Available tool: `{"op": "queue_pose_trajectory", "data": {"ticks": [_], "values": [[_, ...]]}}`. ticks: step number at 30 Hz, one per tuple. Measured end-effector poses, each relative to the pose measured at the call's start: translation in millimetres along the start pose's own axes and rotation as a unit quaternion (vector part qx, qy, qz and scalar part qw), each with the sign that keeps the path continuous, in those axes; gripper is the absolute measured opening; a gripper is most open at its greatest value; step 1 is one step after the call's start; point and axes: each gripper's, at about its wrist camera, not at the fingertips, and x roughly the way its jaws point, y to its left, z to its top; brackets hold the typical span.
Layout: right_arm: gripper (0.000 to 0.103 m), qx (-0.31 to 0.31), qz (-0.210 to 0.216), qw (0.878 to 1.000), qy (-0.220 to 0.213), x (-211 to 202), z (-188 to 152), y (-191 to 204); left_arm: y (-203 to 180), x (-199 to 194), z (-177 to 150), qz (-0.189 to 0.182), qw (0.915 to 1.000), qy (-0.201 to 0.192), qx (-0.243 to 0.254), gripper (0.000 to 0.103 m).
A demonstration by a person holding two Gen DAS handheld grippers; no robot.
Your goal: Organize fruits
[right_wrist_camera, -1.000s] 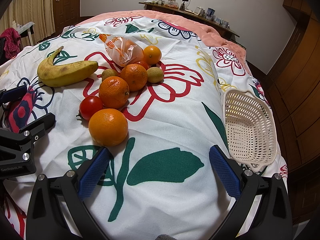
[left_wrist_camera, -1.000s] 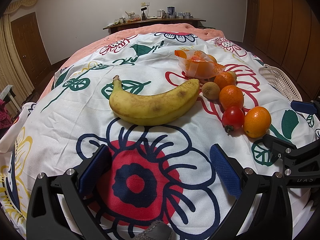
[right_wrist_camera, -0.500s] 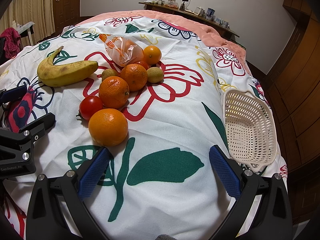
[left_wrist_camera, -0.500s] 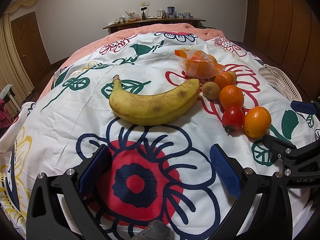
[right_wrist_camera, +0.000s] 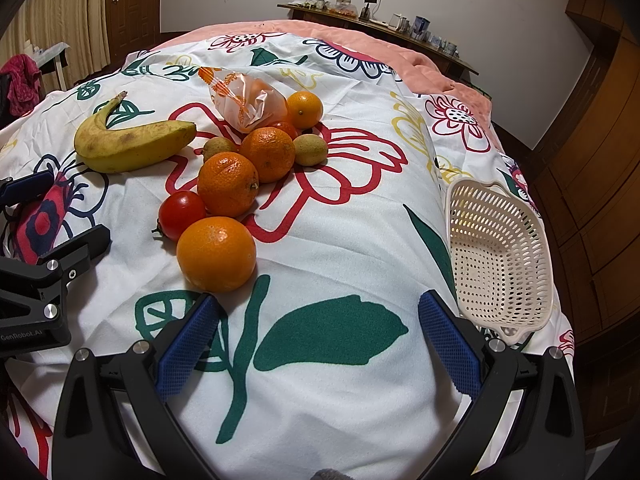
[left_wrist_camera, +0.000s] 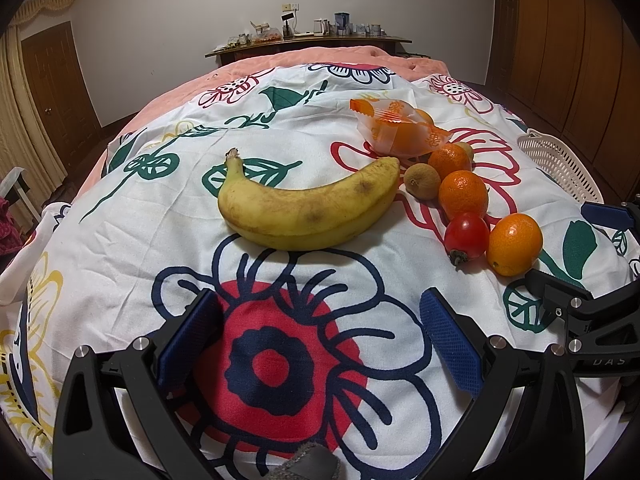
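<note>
Left tool (left_wrist_camera: 320, 336) and right tool (right_wrist_camera: 318, 334) both spread apart, gripping nothing. Yellow spotted banana (left_wrist_camera: 306, 210), round oranges (right_wrist_camera: 216, 254) clustered on flowered bedspread (right_wrist_camera: 352, 240); perforated cream plastic basket (right_wrist_camera: 500, 260) well apart at right.

bed (right_wrist_camera: 340, 248) | banana (left_wrist_camera: 308, 210), oranges (right_wrist_camera: 216, 254), tomato (right_wrist_camera: 182, 214), basket (right_wrist_camera: 500, 260)

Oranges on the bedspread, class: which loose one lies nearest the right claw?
The orange beside the big tomato, just ahead of the right claw; the other loose oranges lie farther back, toward the bag.
</note>
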Motion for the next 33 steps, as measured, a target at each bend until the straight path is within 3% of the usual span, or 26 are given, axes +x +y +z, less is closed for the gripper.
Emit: {"op": "queue_pose_trajectory", "data": {"ticks": [11, 17, 20, 28, 33], "values": [[0.098, -0.006, -0.006, 1.0, 0.004, 0, 0, 2, 0, 0, 0, -0.001, 1.0, 0.0, -0.001, 0.101], [0.098, 0.005, 0.002, 1.0, 0.008, -3, 2, 0, 10, -9, 0, -0.023, 0.9995, -0.013, -0.016, 0.101], [0.098, 0.022, 0.033, 0.999, -0.001, -12, 1, -12, 19, -18, -1, -0.041, 0.9981, -0.032, -0.034, 0.101], [0.098, 0.052, 0.175, 0.983, -0.026, -25, 21, -28, 36, -34, 13, -0.013, 0.9968, -0.061, -0.05, 0.101], [0.076, 0.054, 0.205, 0.977, 0.003, -5, 27, -21, 43, -37, 15, -0.005, 0.9966, -0.061, -0.056, 0.101]]}}
